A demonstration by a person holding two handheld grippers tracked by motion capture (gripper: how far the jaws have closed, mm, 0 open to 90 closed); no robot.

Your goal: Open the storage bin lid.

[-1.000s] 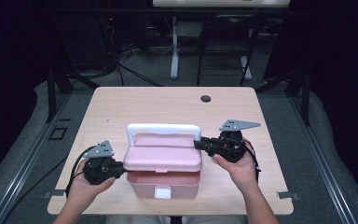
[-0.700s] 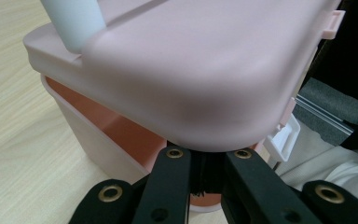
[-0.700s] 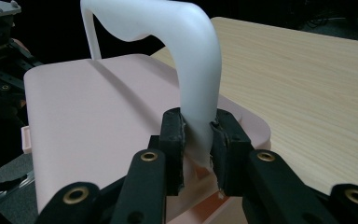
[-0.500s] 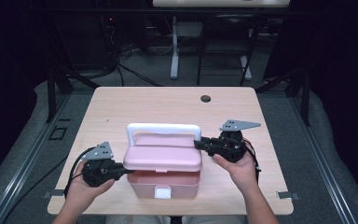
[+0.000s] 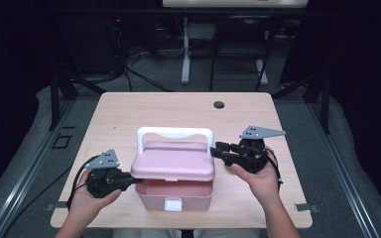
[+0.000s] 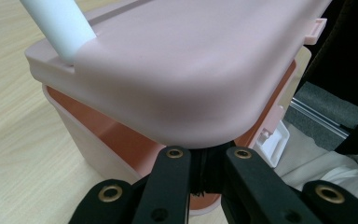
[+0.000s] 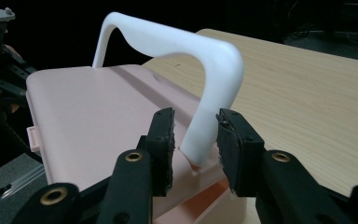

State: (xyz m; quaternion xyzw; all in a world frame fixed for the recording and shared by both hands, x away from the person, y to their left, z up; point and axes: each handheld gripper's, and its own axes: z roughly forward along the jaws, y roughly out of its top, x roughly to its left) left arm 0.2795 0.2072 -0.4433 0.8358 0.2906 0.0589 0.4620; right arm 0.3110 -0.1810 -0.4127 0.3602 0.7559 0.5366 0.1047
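Observation:
A pink plastic box (image 5: 176, 193) with a white latch stands near the table's front edge. Its pink lid (image 5: 173, 166) is raised at the front and carries an upright white handle (image 5: 174, 133). My left gripper (image 5: 138, 180) is shut, its tips tucked under the lid's left front corner (image 6: 182, 60), above the box's open rim. My right gripper (image 7: 195, 135) straddles the right leg of the handle (image 7: 214, 70) where it meets the lid (image 7: 98, 116). Its jaws have just been opening, and its pads stand a little off the leg on both sides.
The light wooden table (image 5: 129, 114) has a dark cable hole (image 5: 219, 105) near its far edge. Dark floor, cables and metal stand legs lie beyond the table. The person's lap shows just below the box's front.

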